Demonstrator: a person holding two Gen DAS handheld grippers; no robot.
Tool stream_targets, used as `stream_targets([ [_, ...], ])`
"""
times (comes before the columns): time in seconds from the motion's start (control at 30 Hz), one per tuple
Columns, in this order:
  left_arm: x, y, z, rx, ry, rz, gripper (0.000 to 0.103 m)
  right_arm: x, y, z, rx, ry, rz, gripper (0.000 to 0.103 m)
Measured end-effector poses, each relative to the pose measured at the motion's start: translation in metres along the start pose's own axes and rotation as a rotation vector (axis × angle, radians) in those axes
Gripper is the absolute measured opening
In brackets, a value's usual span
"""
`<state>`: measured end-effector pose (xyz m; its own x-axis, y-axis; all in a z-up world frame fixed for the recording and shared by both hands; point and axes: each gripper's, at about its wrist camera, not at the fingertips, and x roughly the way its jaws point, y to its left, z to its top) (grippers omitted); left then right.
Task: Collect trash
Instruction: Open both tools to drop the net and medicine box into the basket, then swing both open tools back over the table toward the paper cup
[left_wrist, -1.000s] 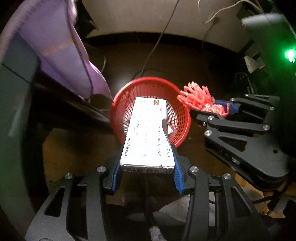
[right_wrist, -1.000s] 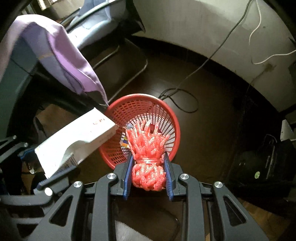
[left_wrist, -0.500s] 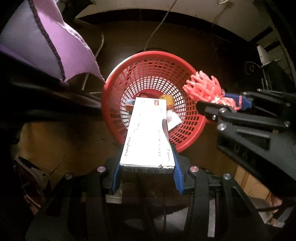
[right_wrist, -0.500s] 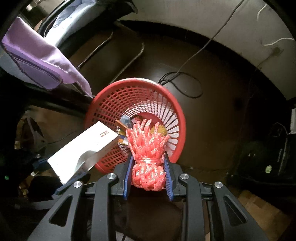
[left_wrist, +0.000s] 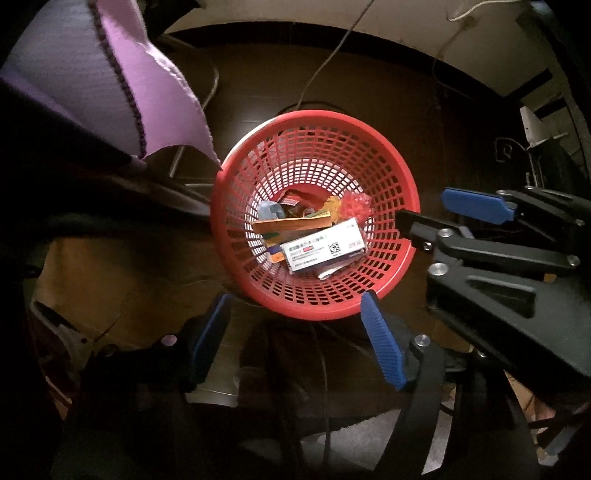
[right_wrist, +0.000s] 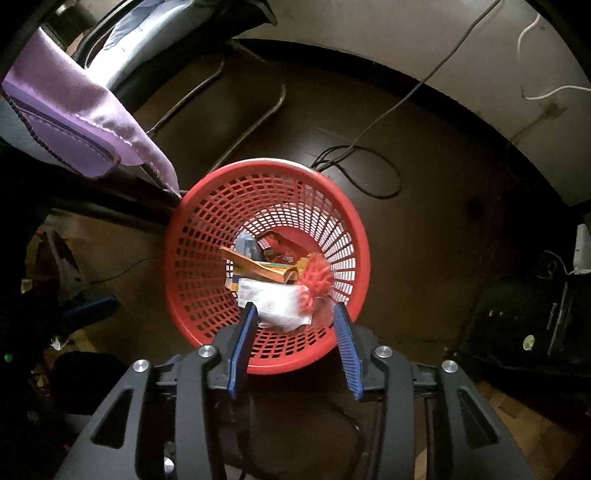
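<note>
Basket (left_wrist: 402, 177) sits on floor at 12 o'clock from both tools, w/ white box (left_wrist: 323, 250) lying long-axis 8-to-2 and red pom-pom (right_wrist: 314, 278) beside it inside, left tool (left_wrist: 295, 332) and right tool (right_wrist: 293, 341) both spread, holding nothing, approx equally near rim.

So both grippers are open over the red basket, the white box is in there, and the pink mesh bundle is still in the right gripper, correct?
Not quite. The right gripper is empty: the right wrist view shows the pink mesh bundle lying inside the red basket beside the white box. The rest holds: the left gripper is open too.
</note>
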<state>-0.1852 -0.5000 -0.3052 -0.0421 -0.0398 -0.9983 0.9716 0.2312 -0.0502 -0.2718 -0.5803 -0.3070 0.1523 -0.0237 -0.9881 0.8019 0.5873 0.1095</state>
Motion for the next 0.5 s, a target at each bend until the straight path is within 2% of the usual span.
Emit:
stream_targets([
  [0.13, -0.009, 0.003, -0.005, -0.011, -0.011, -0.006, 0.073, -0.01, -0.003, -0.001, 0.001, -0.017, -0.016, 0.048],
  [0.3, -0.027, -0.003, -0.015, 0.013, -0.041, -0.004, 0.075, -0.033, -0.007, -0.006, 0.005, -0.058, -0.038, 0.061],
  [0.43, -0.049, -0.013, -0.024, 0.055, -0.1, 0.02, 0.075, -0.051, -0.007, -0.01, -0.004, -0.08, -0.065, 0.067],
  [0.5, -0.06, -0.016, -0.028, 0.07, -0.127, 0.031, 0.075, -0.064, -0.008, -0.013, -0.005, -0.092, -0.077, 0.073],
])
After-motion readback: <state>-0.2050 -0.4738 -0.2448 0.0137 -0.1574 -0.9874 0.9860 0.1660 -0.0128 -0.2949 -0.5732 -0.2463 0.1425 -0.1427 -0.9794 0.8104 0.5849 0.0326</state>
